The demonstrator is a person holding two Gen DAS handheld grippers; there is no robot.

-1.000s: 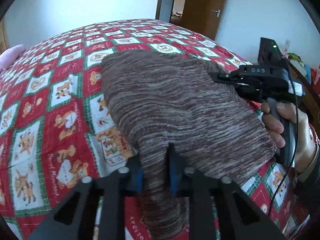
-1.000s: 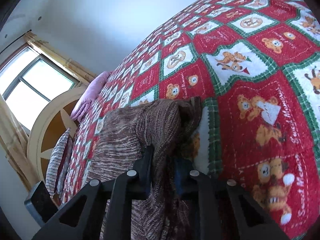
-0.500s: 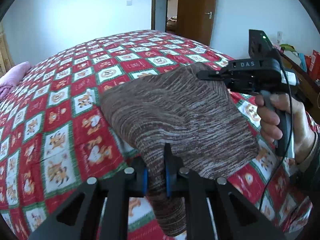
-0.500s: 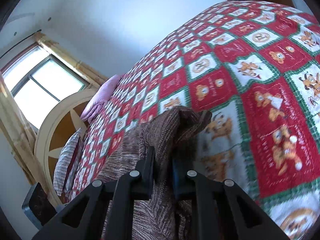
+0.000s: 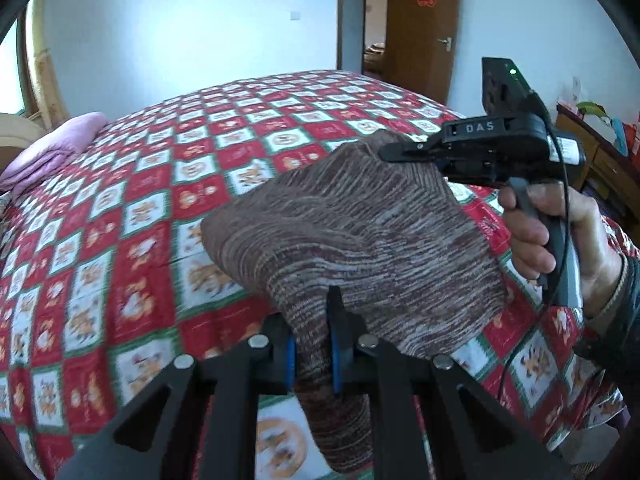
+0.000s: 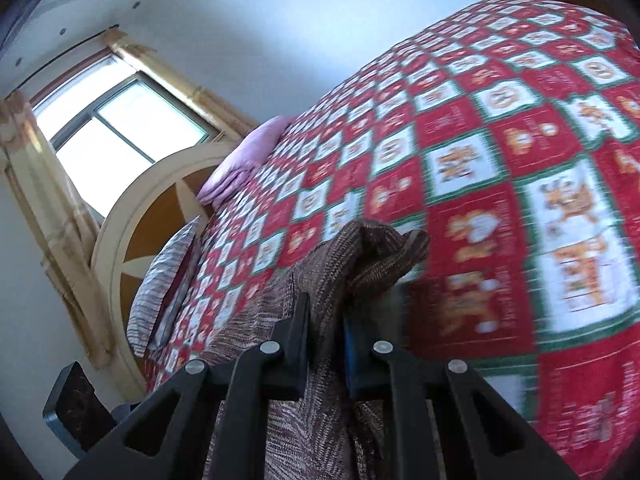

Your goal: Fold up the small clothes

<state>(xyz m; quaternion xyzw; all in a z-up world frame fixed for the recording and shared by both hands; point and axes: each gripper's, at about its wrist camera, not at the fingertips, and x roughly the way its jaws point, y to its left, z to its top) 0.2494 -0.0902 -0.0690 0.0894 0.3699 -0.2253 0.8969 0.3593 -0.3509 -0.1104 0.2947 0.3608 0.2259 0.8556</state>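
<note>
Brown-and-grey striped knit garment (image 5: 360, 240) held up above the red, green and white teddy-bear patchwork quilt (image 5: 140, 200) — stretched between both tools. Left black two-finger gripper (image 5: 313, 344) clamped on the garment's near edge, cloth hanging below the fingers. Right black two-finger gripper (image 6: 326, 332) pinching the opposite bunched edge. Folded pink blanket (image 5: 52, 148) lies at the bed's far side.

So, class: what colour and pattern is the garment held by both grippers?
Brown garment with fine whitish streaks; clearest in the left wrist view.
</note>
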